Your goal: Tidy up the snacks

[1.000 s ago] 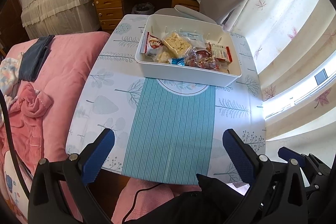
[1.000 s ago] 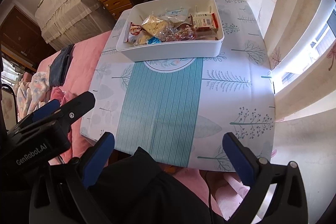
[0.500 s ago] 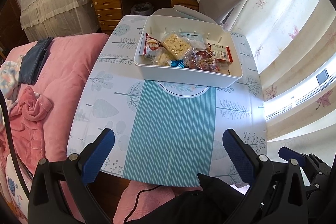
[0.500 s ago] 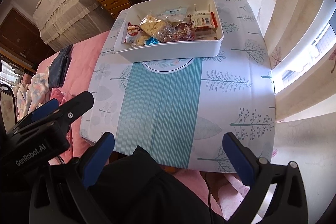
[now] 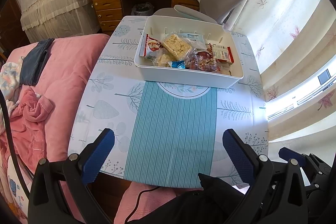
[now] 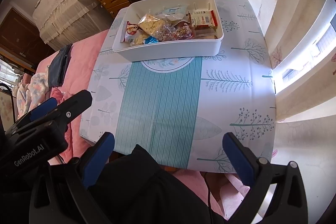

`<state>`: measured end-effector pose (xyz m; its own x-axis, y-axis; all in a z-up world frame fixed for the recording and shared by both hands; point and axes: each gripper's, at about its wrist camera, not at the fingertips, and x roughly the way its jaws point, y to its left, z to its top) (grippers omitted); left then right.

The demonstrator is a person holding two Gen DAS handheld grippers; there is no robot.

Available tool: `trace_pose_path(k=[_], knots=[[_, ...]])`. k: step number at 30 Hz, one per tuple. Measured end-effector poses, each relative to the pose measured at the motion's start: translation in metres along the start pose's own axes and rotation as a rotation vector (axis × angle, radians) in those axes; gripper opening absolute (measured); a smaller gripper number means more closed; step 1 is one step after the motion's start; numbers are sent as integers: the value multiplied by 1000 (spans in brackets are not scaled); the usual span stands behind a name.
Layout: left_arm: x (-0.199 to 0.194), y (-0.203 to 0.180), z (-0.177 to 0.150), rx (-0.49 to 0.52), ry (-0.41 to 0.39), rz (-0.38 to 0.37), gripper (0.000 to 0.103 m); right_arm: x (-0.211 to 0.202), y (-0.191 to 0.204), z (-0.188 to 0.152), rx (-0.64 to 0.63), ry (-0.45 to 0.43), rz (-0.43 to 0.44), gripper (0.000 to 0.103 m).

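Both tongs — left tongs [image 5: 168, 152] and right tongs [image 6: 168, 152] — gape wide, empty, near the bench [image 5: 233, 110] edge; snacks [image 5: 178, 47] already sit in the far bin [image 5: 189, 77].

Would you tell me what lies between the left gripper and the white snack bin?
Only bare tablecloth; nothing stands between the left gripper and the white bin, as the left wrist view shows.

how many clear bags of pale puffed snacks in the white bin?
2: one bag on top of the pile, one lower against the white bin's near wall. More may be hidden underneath.
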<state>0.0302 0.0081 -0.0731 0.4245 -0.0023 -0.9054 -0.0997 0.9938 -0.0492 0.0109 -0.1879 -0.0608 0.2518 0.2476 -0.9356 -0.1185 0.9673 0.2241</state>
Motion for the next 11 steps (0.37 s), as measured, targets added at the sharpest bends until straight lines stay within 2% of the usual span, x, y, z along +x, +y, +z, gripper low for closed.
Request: trace_pose_path(k=[11], knots=[[0, 1, 4, 9, -1, 3, 102, 2, -4, -1, 6, 7, 1, 103]])
